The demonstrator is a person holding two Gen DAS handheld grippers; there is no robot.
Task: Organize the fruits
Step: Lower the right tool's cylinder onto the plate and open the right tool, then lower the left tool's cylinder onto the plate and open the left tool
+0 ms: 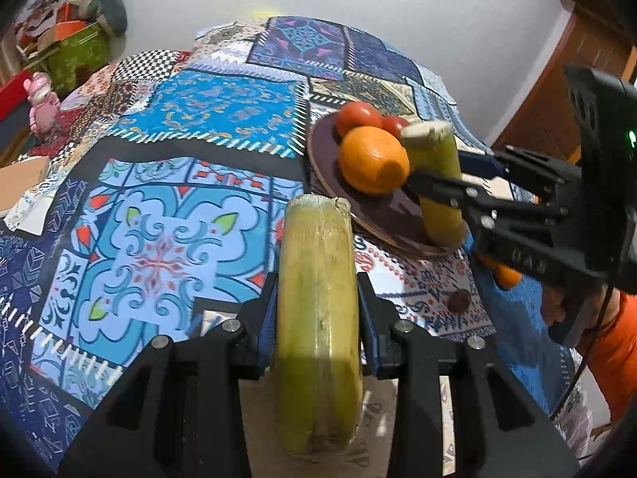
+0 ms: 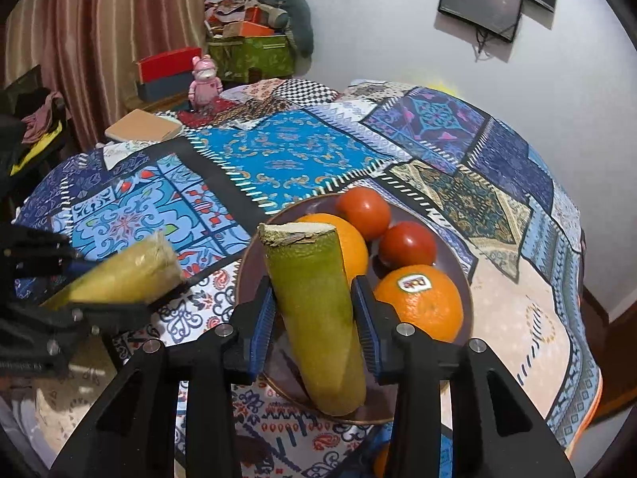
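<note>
**A:** Lower centre of the left wrist view: the left gripper (image 1: 318, 310) is clamped on a yellow-green cut stalk (image 1: 318, 318), held clear above the patchwork tablecloth (image 1: 159, 239). At right of that frame, the right gripper (image 1: 434, 195) reaches over the brown plate (image 1: 382, 215) with a second stalk (image 1: 438, 183).

**B:** And from the right wrist view?

**A:** The second stalk stands tilted in the lower centre, its base down on the plate's near part. The blue pads (image 2: 262, 330) sit narrowly either side; the left pad looks to be touching, while a thin gap shows at the right one. I judge the grip to be easing off, so this stalk is being set down.

**B:** What else is on the plate?

**A:** Two oranges (image 2: 422, 302) and two tomatoes (image 2: 364, 207), crowding the far and right side, just beside the stalk.

**B:** So which step is this?

**A:** By my reading, placing the second stalk. Next, the right claw needs to spread and back away without tipping it against the oranges. Then the left stalk, at the left edge of the right view, needs the free near-left part of the plate.
</note>
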